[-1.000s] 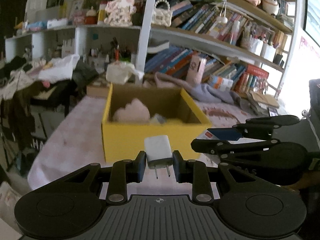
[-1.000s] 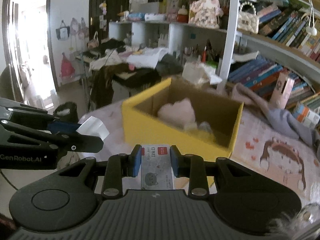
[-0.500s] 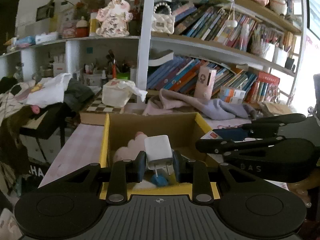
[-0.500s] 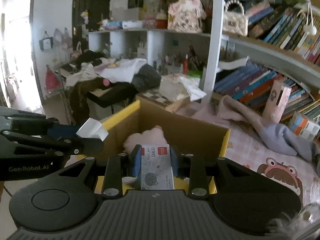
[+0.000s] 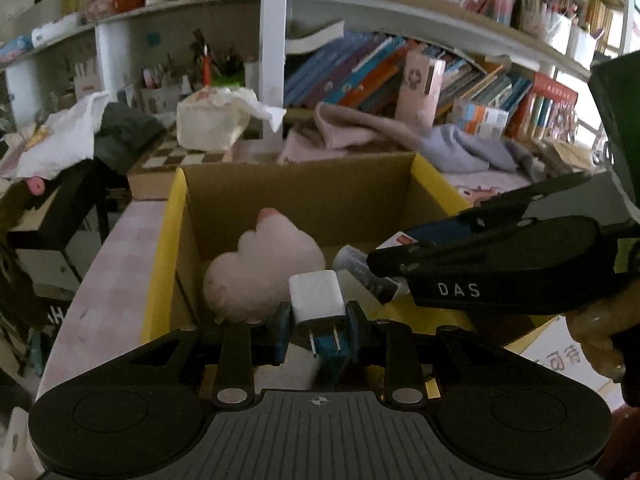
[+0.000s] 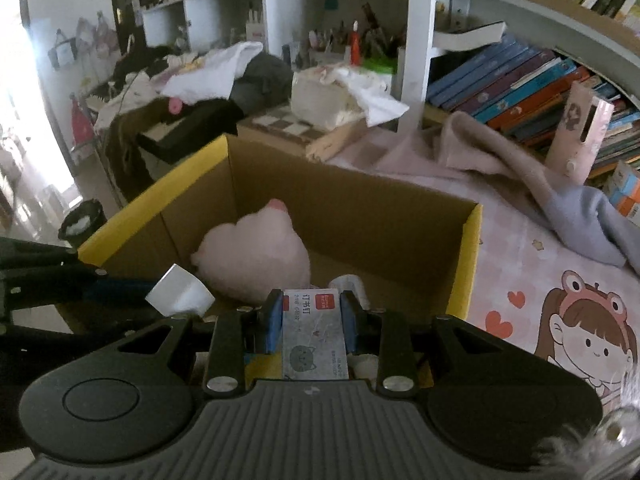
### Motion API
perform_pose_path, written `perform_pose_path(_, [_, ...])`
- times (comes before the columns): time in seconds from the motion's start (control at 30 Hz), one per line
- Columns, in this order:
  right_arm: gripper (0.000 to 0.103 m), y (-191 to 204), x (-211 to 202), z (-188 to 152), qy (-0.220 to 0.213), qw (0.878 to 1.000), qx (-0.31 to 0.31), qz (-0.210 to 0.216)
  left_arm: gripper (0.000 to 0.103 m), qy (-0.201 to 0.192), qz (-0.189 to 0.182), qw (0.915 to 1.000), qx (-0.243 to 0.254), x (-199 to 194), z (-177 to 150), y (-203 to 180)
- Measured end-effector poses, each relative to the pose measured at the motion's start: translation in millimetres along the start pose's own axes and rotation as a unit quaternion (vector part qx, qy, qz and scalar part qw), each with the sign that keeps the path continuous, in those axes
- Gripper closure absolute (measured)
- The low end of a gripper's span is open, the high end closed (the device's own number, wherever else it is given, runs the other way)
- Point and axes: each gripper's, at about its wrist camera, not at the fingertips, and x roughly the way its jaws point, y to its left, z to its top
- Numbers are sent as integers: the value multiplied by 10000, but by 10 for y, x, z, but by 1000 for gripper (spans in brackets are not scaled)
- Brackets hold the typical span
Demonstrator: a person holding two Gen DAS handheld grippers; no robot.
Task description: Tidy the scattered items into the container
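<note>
A yellow cardboard box (image 5: 164, 240) (image 6: 468, 264) stands open on the pink cloth, with a pink plush toy (image 5: 264, 272) (image 6: 256, 256) inside. My left gripper (image 5: 318, 330) is shut on a white plug charger (image 5: 316, 300), held over the box's near edge; the charger also shows in the right wrist view (image 6: 178, 296). My right gripper (image 6: 310, 322) is shut on a small grey staples box (image 6: 314, 332) with red labels, also over the box's near side. The right gripper shows from the side in the left wrist view (image 5: 404, 256).
A grey-pink cloth (image 6: 520, 176) lies behind the box. A chessboard box (image 6: 296, 128) with a white bundle sits at the back. Bookshelves (image 5: 400, 68) line the rear. A pink carton (image 6: 580, 132) stands at the right. Clothes (image 6: 208, 76) pile at the left.
Both grippers have moved forward and down over the box, each still holding its item. The box's inside now fills both views.
</note>
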Motion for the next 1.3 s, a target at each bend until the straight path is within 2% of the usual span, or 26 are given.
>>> perform_pose_path(0.33, [75,4,154,9,229,9995,-220,30,76,247,-15,9997,57,170,-12,-12])
perform_pose_path(0.43, [73,-5,182,5,251,9995,-188,71,73,185,45,9998,70,155,-1,-14])
perform_pose_path(0.47, [69,-5,180,4,224,9996,-183,72,68,149,59,9998,70,142,7,-11])
perform_pose_path(0.53, [65,6,156,9,116,9998,-181,62,54,54,118,9999,65,98,24,-7])
perform_pose_path(0.67, [61,29,35,20,-156,9997,-161,-28,39,-176,208,9996,-5,-23,40,17])
perform_pose_path(0.87, [57,99,-304,-24,-590,9980,-123,-180,33,-543,224,9983,-3,-297,14,-50])
perform_pose_path(1.03, [52,186,-699,-129,-1054,9936,-98,-403,23,-935,234,9953,3,-627,-63,-147])
perform_pose_path(1.3, [47,336,-1389,-530,-1608,9834,3,-838,17,-1440,189,9893,-91,-1213,-292,-356])
